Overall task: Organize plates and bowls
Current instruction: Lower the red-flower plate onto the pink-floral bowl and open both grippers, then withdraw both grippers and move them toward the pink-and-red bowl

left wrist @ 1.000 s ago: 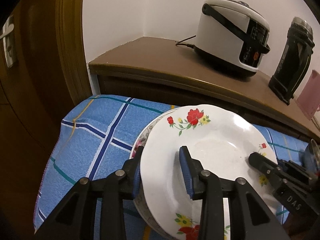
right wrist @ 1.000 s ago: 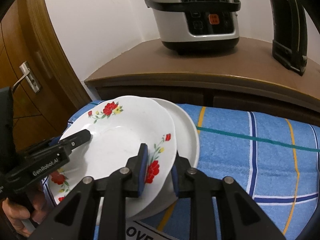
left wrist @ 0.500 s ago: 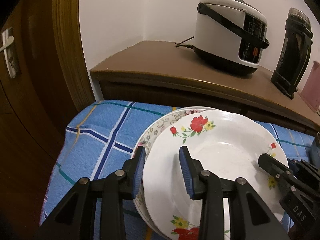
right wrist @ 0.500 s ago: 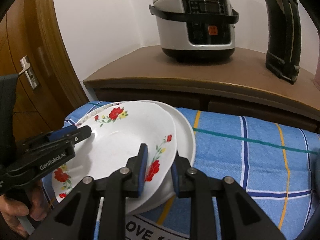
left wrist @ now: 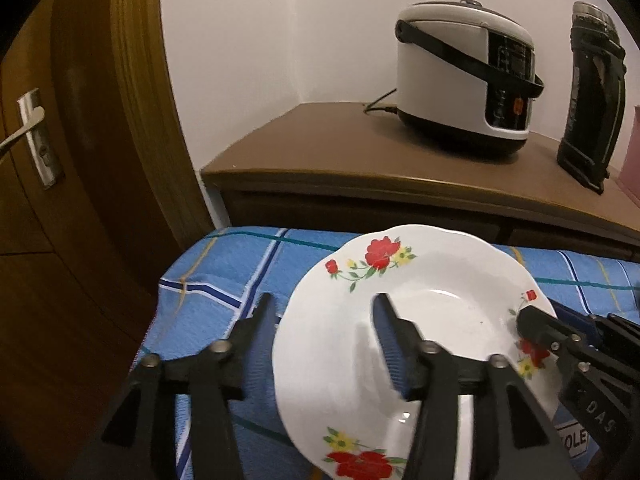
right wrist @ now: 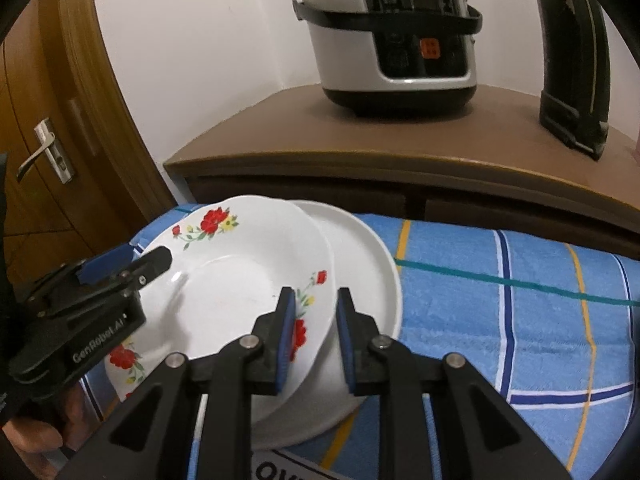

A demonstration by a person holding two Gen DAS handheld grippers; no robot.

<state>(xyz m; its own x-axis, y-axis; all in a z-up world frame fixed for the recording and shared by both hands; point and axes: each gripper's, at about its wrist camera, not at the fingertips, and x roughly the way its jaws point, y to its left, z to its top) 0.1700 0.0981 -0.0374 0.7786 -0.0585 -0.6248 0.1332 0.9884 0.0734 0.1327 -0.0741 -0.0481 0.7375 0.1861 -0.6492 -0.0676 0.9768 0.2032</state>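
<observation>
Flowered plate, white w/ red blooms on the rim, sits atop a plain white plate on the blue checked tablecloth, near the cloth's door-side end; plain plate pokes out from under it on the side away from the door. Left gripper straddles the flowered plate's near-left rim, jaws opening: one finger over the plate's inside, the other outside over the cloth, rim between them but pads not pressing on it. In the right wrist view the same gripper comes in from the left w/ a blue pad showing, a hand on its grip at bottom left. Right gripper sits narrow on the opposite edge: inner blue pad on the flowered rim by a red bloom, outer finger over the plain plate's rim, so both rims lie in the gap; looks like a pinch on the flowered plate, though contact under the rim is hidden. Behind the cloth, a brown wooden counter carries a white-and-black rice cooker and a tall black appliance. Wooden door w/ a metal handle at left.
</observation>
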